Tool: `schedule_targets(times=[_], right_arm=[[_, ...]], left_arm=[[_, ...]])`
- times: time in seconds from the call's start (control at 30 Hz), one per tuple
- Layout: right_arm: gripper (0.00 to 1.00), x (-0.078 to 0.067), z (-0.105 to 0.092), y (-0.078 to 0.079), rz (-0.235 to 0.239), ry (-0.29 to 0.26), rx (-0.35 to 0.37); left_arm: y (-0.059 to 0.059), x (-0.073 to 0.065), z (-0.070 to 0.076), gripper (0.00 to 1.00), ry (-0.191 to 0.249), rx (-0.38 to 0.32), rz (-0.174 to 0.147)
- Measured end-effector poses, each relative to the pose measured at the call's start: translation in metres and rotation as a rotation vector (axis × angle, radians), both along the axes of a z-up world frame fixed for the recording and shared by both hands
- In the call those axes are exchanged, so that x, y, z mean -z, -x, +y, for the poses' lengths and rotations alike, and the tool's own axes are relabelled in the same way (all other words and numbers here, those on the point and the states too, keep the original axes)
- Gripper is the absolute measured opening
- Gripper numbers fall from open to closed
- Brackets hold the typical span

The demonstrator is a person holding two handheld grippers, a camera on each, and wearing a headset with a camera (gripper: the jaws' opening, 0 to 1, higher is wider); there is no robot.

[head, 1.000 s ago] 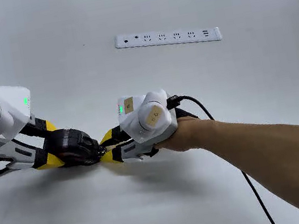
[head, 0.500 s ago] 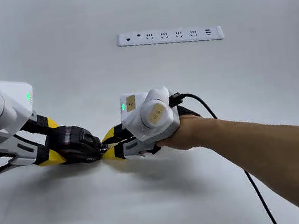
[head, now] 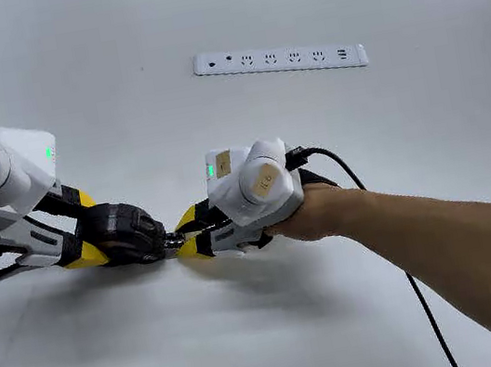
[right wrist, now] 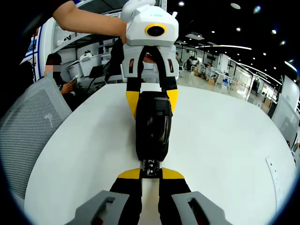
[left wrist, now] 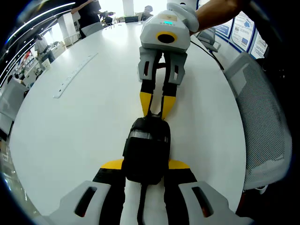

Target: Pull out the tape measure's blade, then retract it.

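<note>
1. Currently, the left gripper (head: 91, 230) is clamped around the tape measure (head: 125, 234), lower left of the head view.
2. The right gripper (head: 184, 235), frame centre, is pinched on the blade tip (right wrist: 151, 165).
3. Change noted: the right gripper has been drawn slightly rightward; a short stub of blade is exposed.
4. Pull-out is judged barely begun.
5. A power strip (head: 279, 57) is noted upper centre on the table (head: 253, 342).

A white worktop (head: 160, 348) carries a white power strip (head: 279, 59) lying flat toward its far side, and a black cable (head: 429, 322) trailing over its near part.
</note>
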State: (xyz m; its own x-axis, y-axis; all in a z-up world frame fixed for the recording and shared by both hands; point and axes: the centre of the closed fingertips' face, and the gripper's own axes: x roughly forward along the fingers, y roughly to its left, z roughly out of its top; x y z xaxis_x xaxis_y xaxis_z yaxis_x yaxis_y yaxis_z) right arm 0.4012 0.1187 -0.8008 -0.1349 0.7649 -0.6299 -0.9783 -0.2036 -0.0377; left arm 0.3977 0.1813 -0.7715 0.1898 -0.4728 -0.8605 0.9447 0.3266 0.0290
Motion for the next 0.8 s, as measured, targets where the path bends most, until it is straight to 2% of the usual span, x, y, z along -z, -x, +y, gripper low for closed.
schedule_targets(times=[0.8], right_arm=[[0.09,-0.001,-0.019,-0.005,-0.003,0.018,0.002]], left_arm=[[-0.001,0.0,0.0,0.26,0.003,-0.013,0.006]])
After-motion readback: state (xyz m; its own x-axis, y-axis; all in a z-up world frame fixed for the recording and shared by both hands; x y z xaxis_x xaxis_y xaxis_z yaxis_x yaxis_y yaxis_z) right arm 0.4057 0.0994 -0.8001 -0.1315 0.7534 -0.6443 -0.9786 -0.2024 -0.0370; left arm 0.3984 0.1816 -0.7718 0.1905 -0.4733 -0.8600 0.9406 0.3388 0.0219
